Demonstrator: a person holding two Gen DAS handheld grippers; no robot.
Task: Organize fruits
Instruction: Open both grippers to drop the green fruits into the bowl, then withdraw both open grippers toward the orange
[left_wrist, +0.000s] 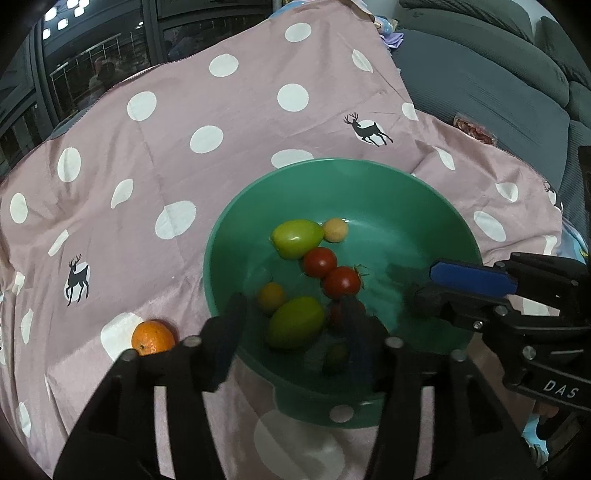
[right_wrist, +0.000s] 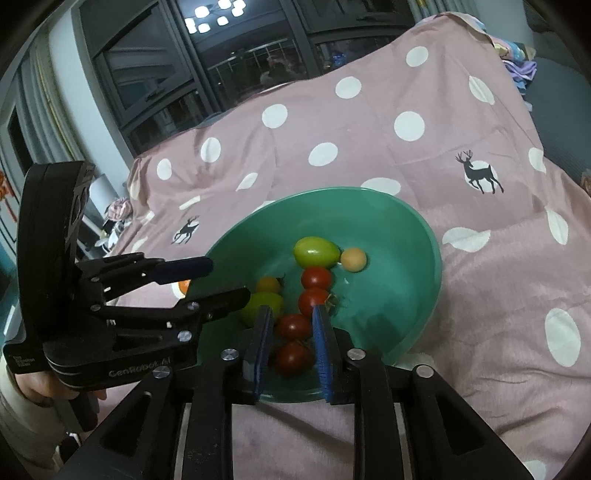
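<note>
Orange (left_wrist: 153, 337) on cloth (left_wrist: 147, 155), outside green bowl (left_wrist: 221, 236) at 9 o'clock. Left gripper (left_wrist: 291, 314) open over bowl, empty; right gripper (right_wrist: 292, 325) open over tomatoes (right_wrist: 294, 326). Swing left to orange, straddle, squeeze gently.

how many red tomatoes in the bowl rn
4: two mid-bowl, two nearer, between the right gripper's fingers. Others may be hidden in the green bowl.
</note>
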